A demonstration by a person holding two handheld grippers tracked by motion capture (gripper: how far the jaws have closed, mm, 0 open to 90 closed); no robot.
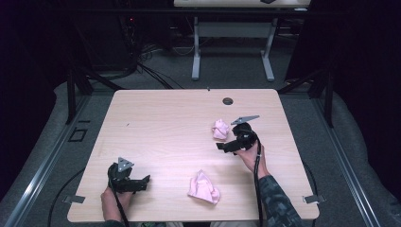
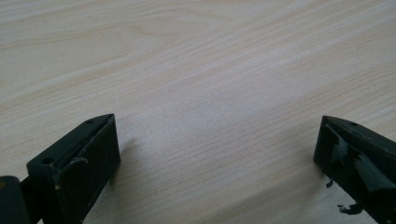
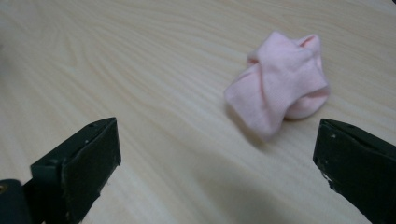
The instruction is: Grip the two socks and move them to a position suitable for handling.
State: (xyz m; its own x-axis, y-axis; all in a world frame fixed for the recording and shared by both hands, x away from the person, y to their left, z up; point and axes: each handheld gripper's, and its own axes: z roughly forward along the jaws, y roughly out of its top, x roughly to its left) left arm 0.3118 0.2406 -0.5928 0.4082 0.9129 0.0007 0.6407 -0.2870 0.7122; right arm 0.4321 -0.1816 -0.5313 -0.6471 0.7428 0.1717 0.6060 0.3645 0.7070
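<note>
Both tongs stand released and empty. Left tongs (image 1: pixel 142 182) rest low on the tabletop (image 1: pixel 161 127). Right tongs (image 1: pixel 222 146) sit just beside the far pink sock (image 3: pixel 280 84). Near pink sock (image 1: pixel 204 187) lies apart. Judgement: nothing grasped yet; all handling remains.

A balled pink sock (image 1: pixel 220 129) lies just ahead of the right gripper (image 1: pixel 221 146); a looser pink sock (image 1: pixel 204 187) lies between it and the left gripper (image 1: pixel 145 180), on a wooden table (image 1: pixel 165 123).

High view above the near edge, looking forward and down at the table (image 1: pixel 165 118), gripper views low, close over its wood.
</note>
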